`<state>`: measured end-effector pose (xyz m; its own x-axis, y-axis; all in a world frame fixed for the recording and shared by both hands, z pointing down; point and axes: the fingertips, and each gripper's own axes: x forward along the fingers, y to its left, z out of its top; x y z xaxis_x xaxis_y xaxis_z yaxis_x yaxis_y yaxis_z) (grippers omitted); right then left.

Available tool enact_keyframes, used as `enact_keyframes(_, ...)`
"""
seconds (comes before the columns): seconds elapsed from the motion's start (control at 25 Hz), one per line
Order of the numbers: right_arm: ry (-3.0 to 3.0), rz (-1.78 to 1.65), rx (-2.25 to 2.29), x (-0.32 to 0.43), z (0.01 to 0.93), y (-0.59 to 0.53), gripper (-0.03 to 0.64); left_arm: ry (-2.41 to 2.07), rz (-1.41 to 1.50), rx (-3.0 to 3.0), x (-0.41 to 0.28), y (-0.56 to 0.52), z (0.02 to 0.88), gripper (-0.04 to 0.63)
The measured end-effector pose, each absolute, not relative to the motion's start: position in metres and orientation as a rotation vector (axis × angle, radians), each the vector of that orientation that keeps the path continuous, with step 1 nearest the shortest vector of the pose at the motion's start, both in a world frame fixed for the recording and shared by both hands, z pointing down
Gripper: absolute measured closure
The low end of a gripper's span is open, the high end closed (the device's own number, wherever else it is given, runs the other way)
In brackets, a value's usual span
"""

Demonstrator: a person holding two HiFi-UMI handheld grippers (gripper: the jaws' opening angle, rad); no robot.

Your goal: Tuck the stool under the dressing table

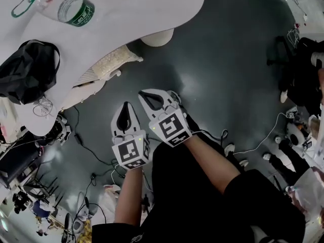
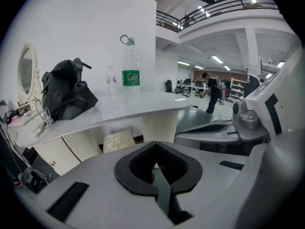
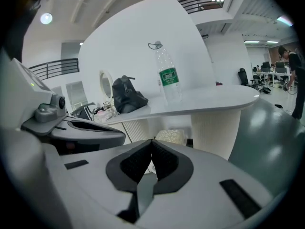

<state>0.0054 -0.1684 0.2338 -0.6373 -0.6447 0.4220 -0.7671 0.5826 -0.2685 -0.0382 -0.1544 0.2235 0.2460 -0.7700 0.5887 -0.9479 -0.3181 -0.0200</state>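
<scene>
Stool (image 1: 109, 62), partly under bench (image 1: 152, 4), 11 o'clock from left gripper (image 1: 124, 116) and right gripper (image 1: 151, 99), jaws together, empty: protruding end may trip feet.

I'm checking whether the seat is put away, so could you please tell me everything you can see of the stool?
The stool has a cream, nubbly seat cushion on a white frame with a curved leg. It stands upright on the dark floor, mostly beneath the white dressing table, one end showing past the tabletop's edge, between the ribbed cabinet and the round pedestal. Whether it touches the cabinet is unclear.
</scene>
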Motion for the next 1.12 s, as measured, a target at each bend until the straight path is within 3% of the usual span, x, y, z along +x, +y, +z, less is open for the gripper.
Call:
enact_keyframes(0.44,-2.638,0.443,1.207,0.027,0.125,-0.160,0.611,-1.571,0.637,2.360,-0.003,-0.145,0.121,0.591)
enact_keyframes(1.12,-2.729,0.120,1.233,-0.012,-0.024,0.011,0.611,-1.659,0.438,2.645,-0.031,0.009,-0.025,0.591)
